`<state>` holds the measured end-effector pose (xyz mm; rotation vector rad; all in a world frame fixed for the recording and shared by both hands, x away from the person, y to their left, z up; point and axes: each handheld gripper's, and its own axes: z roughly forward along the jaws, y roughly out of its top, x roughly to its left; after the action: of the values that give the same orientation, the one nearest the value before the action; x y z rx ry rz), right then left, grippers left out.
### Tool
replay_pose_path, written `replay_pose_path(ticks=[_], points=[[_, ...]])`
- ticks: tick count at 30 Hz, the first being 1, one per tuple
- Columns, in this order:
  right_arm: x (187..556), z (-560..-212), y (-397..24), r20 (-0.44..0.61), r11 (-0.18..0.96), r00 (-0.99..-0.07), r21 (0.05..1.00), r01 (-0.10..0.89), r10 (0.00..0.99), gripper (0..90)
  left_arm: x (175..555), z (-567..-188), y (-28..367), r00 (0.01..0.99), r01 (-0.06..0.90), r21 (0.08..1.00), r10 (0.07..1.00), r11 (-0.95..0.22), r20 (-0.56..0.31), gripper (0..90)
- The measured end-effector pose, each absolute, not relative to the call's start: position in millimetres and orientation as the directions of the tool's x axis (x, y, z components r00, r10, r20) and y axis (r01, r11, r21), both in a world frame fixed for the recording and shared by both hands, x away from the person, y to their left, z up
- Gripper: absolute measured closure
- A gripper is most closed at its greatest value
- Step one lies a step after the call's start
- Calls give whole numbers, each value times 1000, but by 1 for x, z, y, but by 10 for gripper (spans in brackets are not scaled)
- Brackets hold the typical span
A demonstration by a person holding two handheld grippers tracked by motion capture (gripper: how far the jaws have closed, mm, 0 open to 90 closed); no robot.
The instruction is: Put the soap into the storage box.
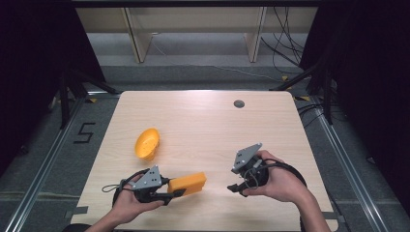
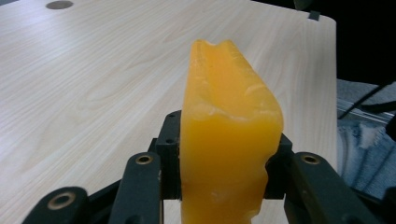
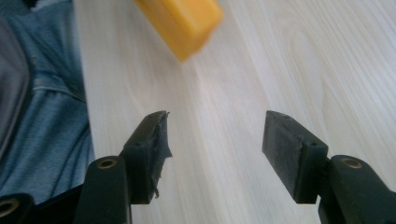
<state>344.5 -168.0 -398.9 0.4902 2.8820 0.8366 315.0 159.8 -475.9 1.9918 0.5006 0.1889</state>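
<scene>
An orange foam-like block (image 1: 189, 182) sticks out to the right from my left gripper (image 1: 180, 190), which is shut on its near end at the front left of the table. In the left gripper view the block (image 2: 229, 116) stands upright between the two black jaws of the left gripper (image 2: 228, 165), both pressing on its sides. My right gripper (image 1: 235, 187) sits a short way right of the block, held in a hand and pointing left. Its jaws (image 3: 217, 144) are open over bare wood with nothing between them. The block's far end (image 3: 182, 21) lies ahead of them.
An orange bowl (image 1: 147, 143) lies tilted on its side on the left of the light wooden table (image 1: 217, 125). A round grey grommet (image 1: 239, 103) sits near the far edge. Cables and dark stands surround the table; wooden legs stand behind it.
</scene>
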Motion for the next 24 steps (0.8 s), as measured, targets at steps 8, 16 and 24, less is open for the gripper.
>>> replay_pose_path(ticks=[8,16,24], points=[[342,-426,-196,36,686,-869,597,416,494,444,315,-473,170,879,272,896,469,-352,-83,601],[337,-451,-218,103,442,-721,727,525,686,455,311,-468,177,837,288,905,542,-313,-78,601],[337,-453,-223,159,371,-687,744,556,709,459,316,-465,182,810,284,916,582,-284,-70,602]])
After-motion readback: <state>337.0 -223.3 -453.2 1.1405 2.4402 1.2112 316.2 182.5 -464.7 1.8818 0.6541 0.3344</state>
